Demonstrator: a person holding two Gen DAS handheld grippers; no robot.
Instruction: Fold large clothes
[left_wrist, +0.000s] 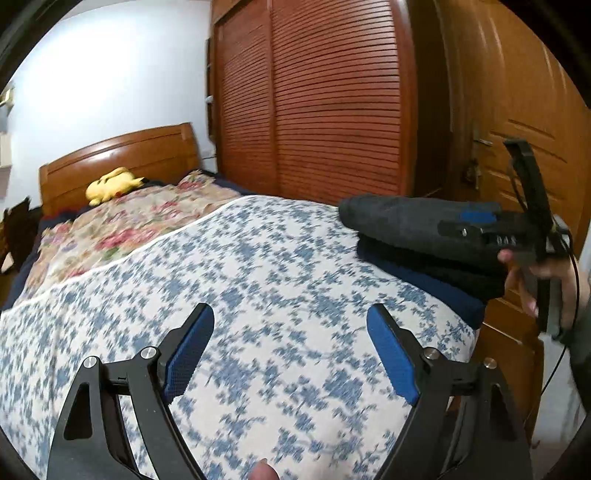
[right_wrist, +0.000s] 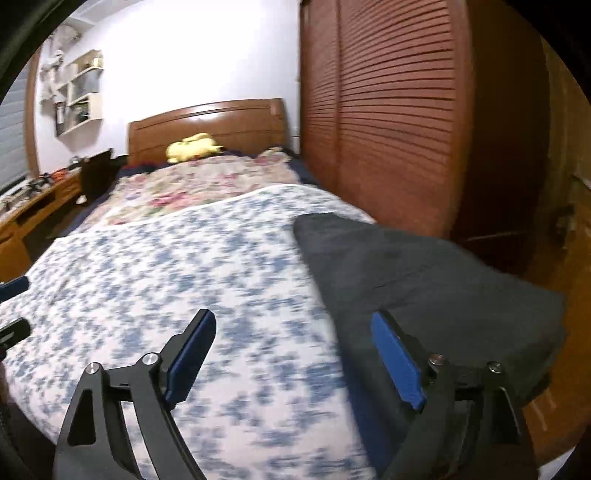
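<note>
Left tool (left_wrist: 290, 354) and right tool (right_wrist: 293, 356) gape empty over the blurred bedspread (left_wrist: 258, 280); folded dark clothes (right_wrist: 424, 273) stacked at the bed's right edge.

dark grey garment (right_wrist: 424, 273) | folded flat | atop stacked dark clothes (left_wrist: 436, 266) | bed's right edge

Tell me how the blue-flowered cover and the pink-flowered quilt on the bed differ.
The blue-flowered cover has small blue sprigs on white; the pink-flowered quilt has larger pink and red blooms on beige. The cover lies smooth at the near end of the bed, while the quilt is rumpled and sits toward the headboard. Folded dark clothes rest on the cover; a yellow plush toy lies at the quilt's far end. Both are floral bedding.
</note>
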